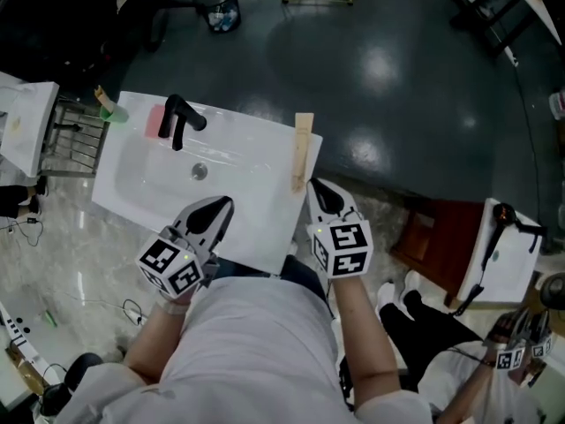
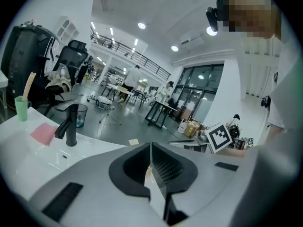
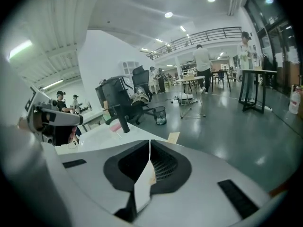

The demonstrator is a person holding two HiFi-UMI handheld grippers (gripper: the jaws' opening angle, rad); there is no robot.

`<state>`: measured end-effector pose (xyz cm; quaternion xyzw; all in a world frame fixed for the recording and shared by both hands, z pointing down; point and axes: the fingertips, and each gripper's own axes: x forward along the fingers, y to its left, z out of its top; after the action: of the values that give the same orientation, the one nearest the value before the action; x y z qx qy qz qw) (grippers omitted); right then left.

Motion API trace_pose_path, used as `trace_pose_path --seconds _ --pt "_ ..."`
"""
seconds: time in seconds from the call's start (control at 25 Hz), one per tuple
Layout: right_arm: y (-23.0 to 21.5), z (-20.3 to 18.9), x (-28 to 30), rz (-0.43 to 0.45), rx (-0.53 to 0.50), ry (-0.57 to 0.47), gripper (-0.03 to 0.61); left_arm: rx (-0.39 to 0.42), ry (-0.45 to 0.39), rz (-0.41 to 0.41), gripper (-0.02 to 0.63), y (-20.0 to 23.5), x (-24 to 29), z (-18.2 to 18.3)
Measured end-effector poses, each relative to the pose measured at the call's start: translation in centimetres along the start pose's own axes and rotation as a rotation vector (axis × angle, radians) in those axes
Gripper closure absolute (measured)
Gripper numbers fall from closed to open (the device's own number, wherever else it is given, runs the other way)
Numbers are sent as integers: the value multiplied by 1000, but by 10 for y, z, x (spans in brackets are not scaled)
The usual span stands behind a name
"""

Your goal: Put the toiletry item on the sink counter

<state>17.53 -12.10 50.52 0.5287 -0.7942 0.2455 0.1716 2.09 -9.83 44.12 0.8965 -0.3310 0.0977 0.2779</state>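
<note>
A white sink counter (image 1: 258,221) carries a black faucet (image 1: 179,118), a pink pad (image 1: 155,120) and a green cup (image 1: 115,111) holding a stick. A flat pale wooden toiletry piece (image 1: 302,151) lies along the counter's right edge; its end shows in the left gripper view (image 2: 134,141) and the right gripper view (image 3: 173,137). My right gripper (image 1: 316,186) hovers just below that piece, apart from it, shut with nothing between its jaws (image 3: 149,144). Over the counter's near edge my left gripper (image 1: 224,204) is also shut and empty (image 2: 150,145).
Another white sink unit (image 1: 505,256) with a black dryer stands at the right, beside a red-brown box (image 1: 433,235). A second person (image 1: 494,369) with grippers is at the lower right. A black bin (image 1: 218,5) sits on the dark floor beyond. A white stand (image 1: 22,124) is at the left.
</note>
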Motion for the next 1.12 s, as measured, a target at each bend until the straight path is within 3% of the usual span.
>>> trace_pose_path --seconds 0.44,0.76,1.12 --pt "34 59 -52 38 -29 -138 555 57 -51 -78 594 -28 6 45" --pt "44 89 -93 39 12 -258 554 105 -68 -150 595 -56 1 68" --pt "41 99 -133 -35 37 -349 554 140 -60 -208 595 -74 -4 75"
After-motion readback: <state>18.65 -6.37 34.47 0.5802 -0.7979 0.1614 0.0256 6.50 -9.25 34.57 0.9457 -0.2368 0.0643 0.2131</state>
